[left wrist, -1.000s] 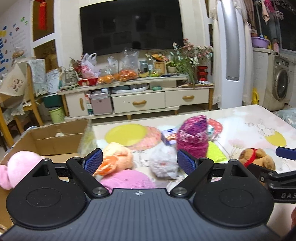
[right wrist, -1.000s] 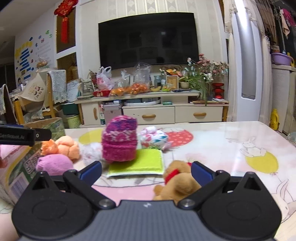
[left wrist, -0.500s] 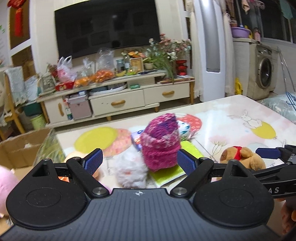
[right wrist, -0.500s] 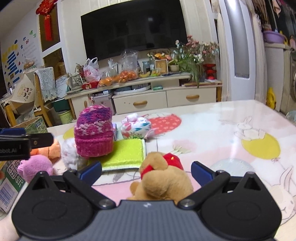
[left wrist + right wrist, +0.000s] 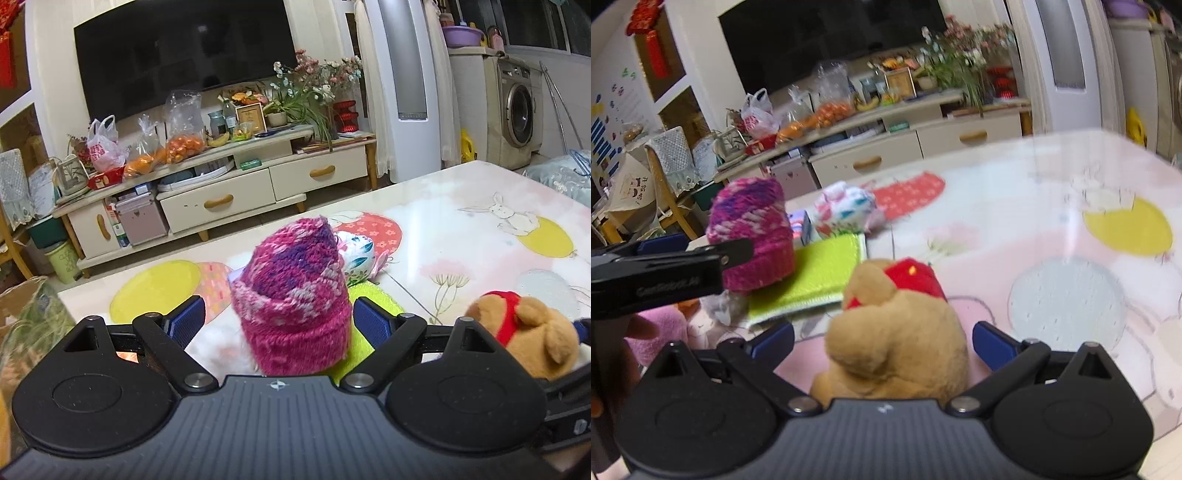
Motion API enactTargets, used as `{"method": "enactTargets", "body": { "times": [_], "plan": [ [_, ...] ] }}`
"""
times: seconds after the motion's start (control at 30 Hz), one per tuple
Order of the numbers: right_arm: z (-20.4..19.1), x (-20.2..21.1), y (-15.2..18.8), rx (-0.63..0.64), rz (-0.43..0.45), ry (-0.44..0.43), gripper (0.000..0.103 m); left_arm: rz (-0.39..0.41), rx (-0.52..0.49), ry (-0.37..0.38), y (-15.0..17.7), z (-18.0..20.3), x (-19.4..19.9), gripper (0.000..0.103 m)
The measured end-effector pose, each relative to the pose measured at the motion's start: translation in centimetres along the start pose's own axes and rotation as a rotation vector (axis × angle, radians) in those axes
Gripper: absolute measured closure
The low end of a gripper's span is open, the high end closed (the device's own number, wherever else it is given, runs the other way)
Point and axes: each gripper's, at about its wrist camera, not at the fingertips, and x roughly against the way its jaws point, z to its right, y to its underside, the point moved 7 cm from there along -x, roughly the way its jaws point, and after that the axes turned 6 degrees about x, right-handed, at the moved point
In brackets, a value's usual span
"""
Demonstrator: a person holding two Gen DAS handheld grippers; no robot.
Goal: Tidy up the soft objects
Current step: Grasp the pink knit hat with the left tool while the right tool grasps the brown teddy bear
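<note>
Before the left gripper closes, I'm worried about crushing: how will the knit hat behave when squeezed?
The hat is chunky knit yarn, so it will probably squash rather than break. It stands upright on the green cloth, so it may flop over. It looks light, so the open left gripper should lift it easily.

indoor light, even | fisheye-bent edges | right wrist view motion-blurred

Living room with a wall-mounted television

Straight ahead of the tongs a black television (image 5: 184,62) hangs above a cream TV cabinet (image 5: 221,192); a white tower air conditioner (image 5: 406,74) and a washing machine (image 5: 517,110) stand ahead to the right.
</note>
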Motion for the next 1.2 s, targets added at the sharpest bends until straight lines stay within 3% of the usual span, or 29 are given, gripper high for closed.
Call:
{"method": "enactTargets", "body": {
  "times": [0.47,0.67,0.93,1.0,1.2],
  "plan": [
    [0.1,0.1,0.1,-0.041,-0.007,-0.005,0.002,-0.022,0.009,-0.004,-0.4,-0.1,-2.6,0.002],
    [0.4,-0.1,-0.3,-0.035,0.001,0.026,0.01,-0.032,0.032,-0.007,-0.2,-0.3,-2.2,0.008],
    [0.1,-0.3,-0.3,0.017,-0.003,0.061,0.031,-0.035,0.068,-0.015,0.0,-0.5,-1.6,0.013],
    [0.0,-0.4,-0.3,0.041,-0.001,0.067,0.041,-0.04,0.096,-0.016,0.1,-0.7,-1.4,0.014],
    [-0.5,-0.6,-0.3,0.09,0.009,0.074,0.042,-0.055,0.138,-0.026,0.5,-1.1,-0.4,0.015]
  ]
}}
